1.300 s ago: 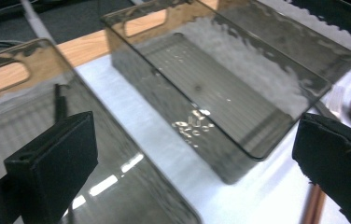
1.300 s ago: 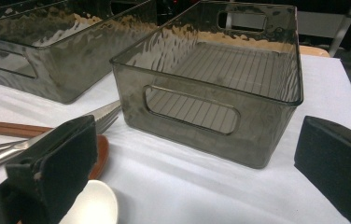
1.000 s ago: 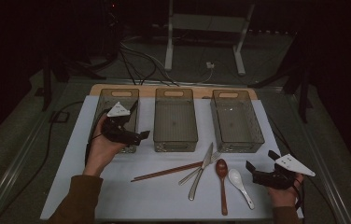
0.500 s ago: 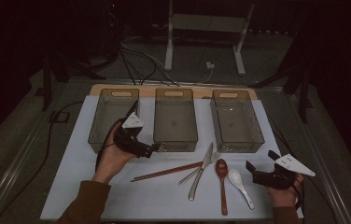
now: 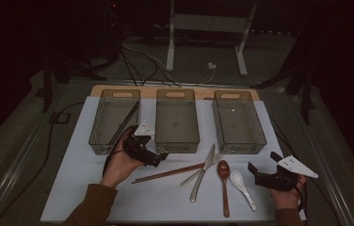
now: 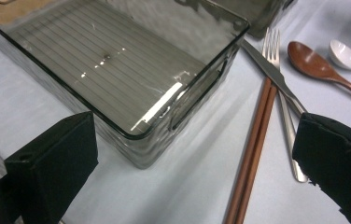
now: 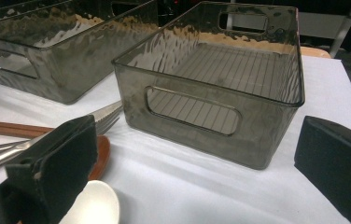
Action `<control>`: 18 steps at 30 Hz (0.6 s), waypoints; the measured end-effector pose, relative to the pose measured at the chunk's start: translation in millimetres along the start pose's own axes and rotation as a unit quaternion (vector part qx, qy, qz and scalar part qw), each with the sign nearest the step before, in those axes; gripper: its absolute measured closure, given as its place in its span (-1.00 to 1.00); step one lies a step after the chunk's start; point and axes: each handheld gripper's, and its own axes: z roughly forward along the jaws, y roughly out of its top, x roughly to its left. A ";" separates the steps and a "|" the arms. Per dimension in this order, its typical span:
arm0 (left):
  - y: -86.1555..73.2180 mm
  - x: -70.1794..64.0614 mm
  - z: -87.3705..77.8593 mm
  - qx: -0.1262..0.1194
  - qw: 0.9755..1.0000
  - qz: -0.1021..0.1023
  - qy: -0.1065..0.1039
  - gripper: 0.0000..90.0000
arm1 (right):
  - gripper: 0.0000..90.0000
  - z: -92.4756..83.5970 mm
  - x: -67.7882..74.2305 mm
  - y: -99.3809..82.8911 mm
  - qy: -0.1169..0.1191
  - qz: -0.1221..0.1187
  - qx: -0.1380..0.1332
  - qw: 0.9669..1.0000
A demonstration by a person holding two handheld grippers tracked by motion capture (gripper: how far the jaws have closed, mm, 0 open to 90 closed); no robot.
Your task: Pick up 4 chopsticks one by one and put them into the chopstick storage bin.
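Left claw (image 5: 162, 159) hangs wide open just in front of the middle bin (image 5: 177, 121), whose near wall blocks any push forward. To its right, bare mat, then the chopsticks (image 5: 168, 173) lying slantwise, with knife (image 5: 202, 172) and fork (image 5: 198, 172) crossed just past them. Right claw (image 5: 254, 172) sits open beside the white spoon (image 5: 242, 186); the wooden spoon (image 5: 223, 181) crowds its left, and the right bin (image 5: 238, 121) walls off the far side.
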 end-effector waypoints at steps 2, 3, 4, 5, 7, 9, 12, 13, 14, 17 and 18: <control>-0.2 -1.5 2.2 0.004 1.000 0.002 -0.002 -0.97 | -1.00 -0.1 -0.2 0.0 0.000 0.000 0.000 1.000; -0.3 -2.4 3.1 0.006 1.000 0.003 -0.003 -0.97 | -1.00 -0.2 -0.3 0.0 0.000 0.000 0.000 1.000; -0.5 -3.2 4.2 0.008 1.000 0.006 -0.004 -0.97 | -1.00 -0.3 -0.3 0.0 0.000 0.000 0.000 1.000; -0.7 -4.3 5.2 0.010 1.000 0.008 -0.005 -0.97 | -1.00 -0.3 -0.3 0.0 0.000 0.000 0.000 1.000; -1.2 -5.7 7.4 0.014 1.000 0.010 -0.006 -0.97 | -1.00 -0.2 -0.3 0.0 0.000 0.000 0.000 1.000; -1.9 -6.9 9.1 0.019 1.000 0.013 -0.007 -0.97 | -1.00 -0.2 -0.2 0.0 0.000 0.000 0.000 1.000; -3.2 -8.2 12.4 0.025 1.000 0.015 -0.009 -0.97 | -1.00 -0.1 -0.2 0.0 0.001 0.000 0.000 1.000; -4.0 -9.0 13.9 0.026 1.000 0.014 -0.010 -0.97 | -1.00 -0.1 -0.2 0.0 0.001 0.000 0.000 1.000; -4.7 -9.3 15.3 0.029 0.999 0.014 -0.011 -0.97 | -1.00 -0.2 -0.2 0.0 0.001 0.000 0.000 1.000; -6.8 -11.0 20.9 0.039 0.999 0.014 -0.013 -0.97 | -1.00 0.0 -0.1 0.0 0.001 0.000 0.000 1.000; -7.5 -12.1 22.3 0.039 0.999 0.015 -0.012 -0.97 | -1.00 0.1 0.0 0.0 0.001 -0.001 0.000 1.000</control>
